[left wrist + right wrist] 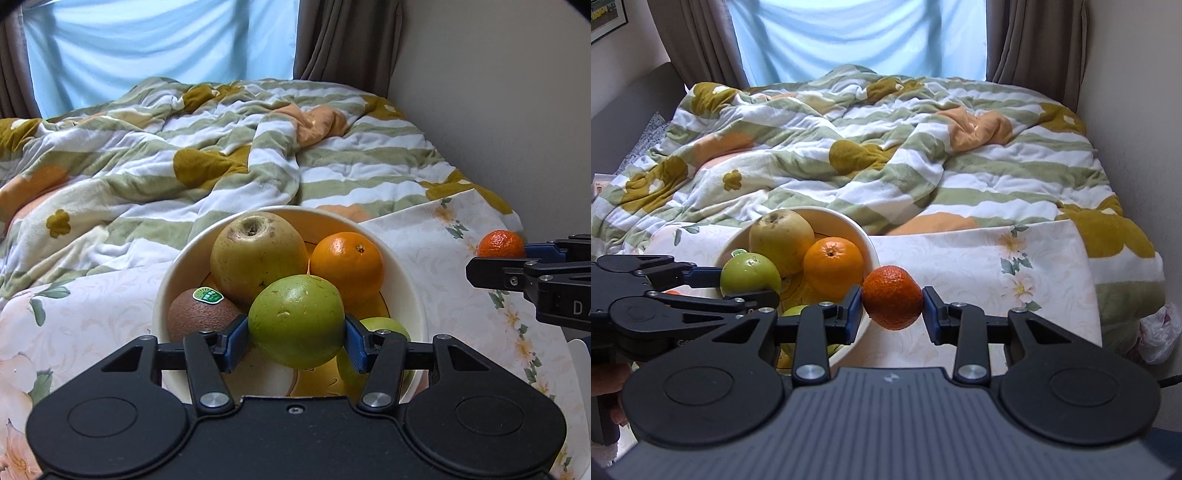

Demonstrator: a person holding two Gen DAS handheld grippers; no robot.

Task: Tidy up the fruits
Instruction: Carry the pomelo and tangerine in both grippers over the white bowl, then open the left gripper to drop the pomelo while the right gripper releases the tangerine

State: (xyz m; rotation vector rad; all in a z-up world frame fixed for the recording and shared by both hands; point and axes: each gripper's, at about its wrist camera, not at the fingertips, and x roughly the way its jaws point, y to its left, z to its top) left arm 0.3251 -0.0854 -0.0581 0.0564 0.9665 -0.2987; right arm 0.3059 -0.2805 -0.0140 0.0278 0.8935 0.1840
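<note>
Two claws, each holding a fruit | big round cream bowl [406, 288] on the flowered cloth [92, 325], with a yellow pear, an orange and a brown kiwi inside | left claw [297, 341] squeezes a round green apple [297, 321] over the bowl | right claw [892, 310] squeezes a small bumpy dark-orange mandarin [892, 297] just beside the bowl

Soft window daylight, sharp, fisheye-warped edges

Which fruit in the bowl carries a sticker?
The brown kiwi at the bowl's left side; its green sticker sets it apart from the bare fruits.
</note>
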